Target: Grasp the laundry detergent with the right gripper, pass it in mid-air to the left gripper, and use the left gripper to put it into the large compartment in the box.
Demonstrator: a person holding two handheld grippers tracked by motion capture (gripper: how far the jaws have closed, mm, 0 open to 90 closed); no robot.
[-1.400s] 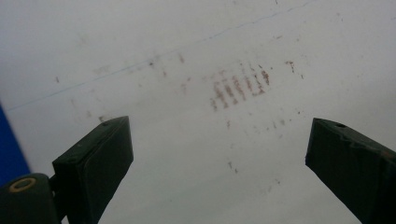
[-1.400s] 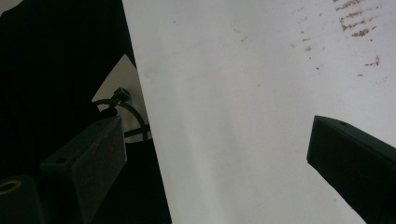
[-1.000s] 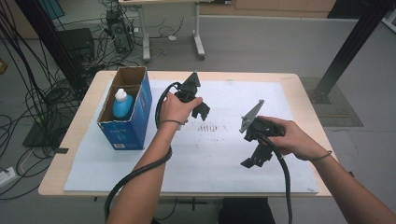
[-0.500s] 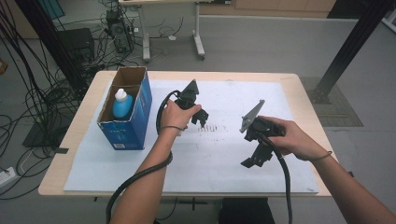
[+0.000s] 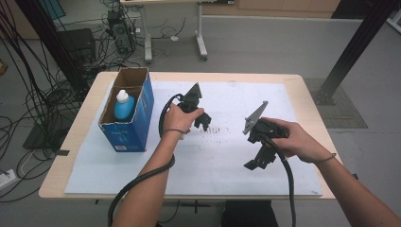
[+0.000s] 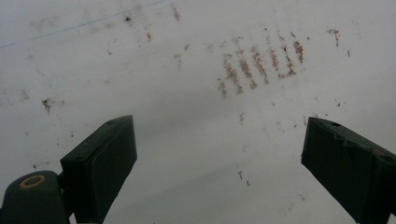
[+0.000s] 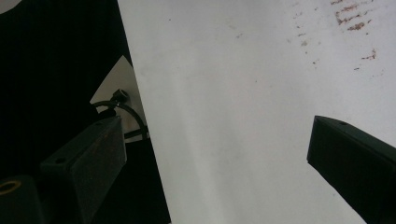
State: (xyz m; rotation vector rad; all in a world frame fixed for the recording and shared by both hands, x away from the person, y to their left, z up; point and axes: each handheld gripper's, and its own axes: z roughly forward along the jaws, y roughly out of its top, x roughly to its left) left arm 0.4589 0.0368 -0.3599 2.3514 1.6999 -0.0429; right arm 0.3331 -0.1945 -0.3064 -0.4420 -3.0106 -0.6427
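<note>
Two grippers (image 5: 204, 121) (image 5: 255, 161), one bottle (image 5: 124, 105), one box (image 5: 126, 135)

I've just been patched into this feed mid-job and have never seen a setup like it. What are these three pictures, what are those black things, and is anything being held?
There is no robot arm here. A person stands at a table and holds a hand-held two-jaw tool in each hand: the left gripper and the right gripper, each trailing a black cable.

The high view comes from a fixed camera above the person's side of the table. The other two pictures come from cameras riding on the tools, looking along their black jaws.

A white sheet with reddish-brown smudges covers the table. At its left stands an open blue cardboard box holding a blue bottle with a white cap.

Nothing is held. The left jaws have just been closing slightly yet stand wide, and the right jaws are also wide apart, with only the sheet beyond them.
</note>
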